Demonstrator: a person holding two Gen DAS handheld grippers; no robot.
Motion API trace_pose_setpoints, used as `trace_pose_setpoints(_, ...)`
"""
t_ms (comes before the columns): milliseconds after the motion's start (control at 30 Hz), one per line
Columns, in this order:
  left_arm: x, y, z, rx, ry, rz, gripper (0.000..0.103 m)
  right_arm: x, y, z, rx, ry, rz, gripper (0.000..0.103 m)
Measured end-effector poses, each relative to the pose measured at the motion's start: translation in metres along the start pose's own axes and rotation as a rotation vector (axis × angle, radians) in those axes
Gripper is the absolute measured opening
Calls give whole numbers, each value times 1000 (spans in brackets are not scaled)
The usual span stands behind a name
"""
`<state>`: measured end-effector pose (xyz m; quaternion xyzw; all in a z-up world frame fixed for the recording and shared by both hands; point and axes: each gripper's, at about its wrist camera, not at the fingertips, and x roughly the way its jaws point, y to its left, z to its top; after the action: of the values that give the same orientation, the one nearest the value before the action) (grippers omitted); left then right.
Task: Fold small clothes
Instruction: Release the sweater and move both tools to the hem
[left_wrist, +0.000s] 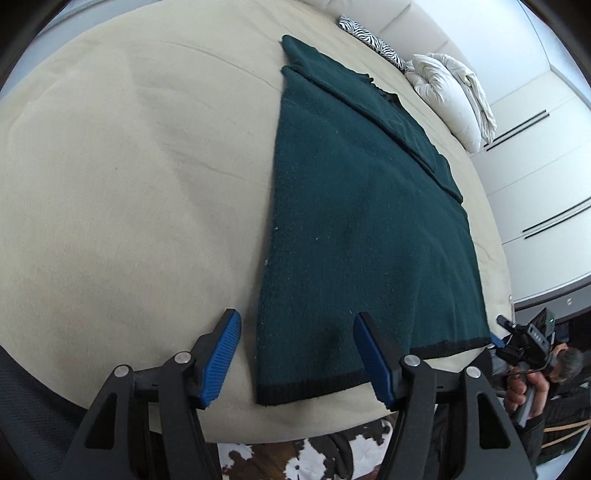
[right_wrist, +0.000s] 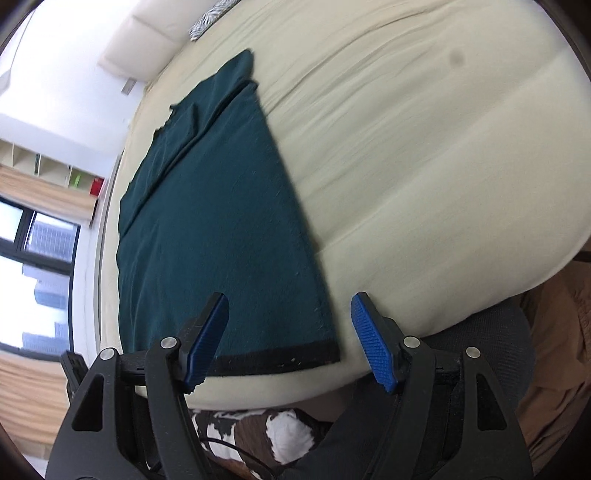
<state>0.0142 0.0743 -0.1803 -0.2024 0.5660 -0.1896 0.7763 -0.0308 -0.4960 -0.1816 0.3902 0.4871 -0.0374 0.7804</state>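
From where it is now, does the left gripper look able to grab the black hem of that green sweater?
Probably yes. The left gripper is open, its fingers either side of the sweater corner, and the black hem lies flat at the bed edge right before it, nothing in between.

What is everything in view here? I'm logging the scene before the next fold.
dark green knitted garment with black hem: one, lying flat on the bed, sleeves folded in, hem at the near edge.
beige bed sheet: one, covering the bed.
zebra-print pillow: one, black and white, far end.
white crumpled duvet: one, far right of the bed.
cowhide rug: one, brown and white, on the floor below.
left claw: one, black with blue pads, open over the hem.
right claw: one, same colours, open over the hem's corner.
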Motion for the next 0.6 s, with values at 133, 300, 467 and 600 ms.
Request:
trace_pose_setpoints(133, -4, 6, -2, -46, 15, -31, 67, 2, -4, 1, 28, 4, 28, 68)
trace_pose_setpoints(300, -2, 4, -3, -37, 39, -21, 67, 2, -2, 1, 19, 18, 26, 67)
trace_pose_setpoints(467, 2, 0, -3, -19, 53, 8, 65, -1, -6, 1, 33, 25, 39, 65)
trace_pose_setpoints(600, 4, -6, -1, 29, 72, 86, 48, -2, -9, 0, 33, 32, 46, 62)
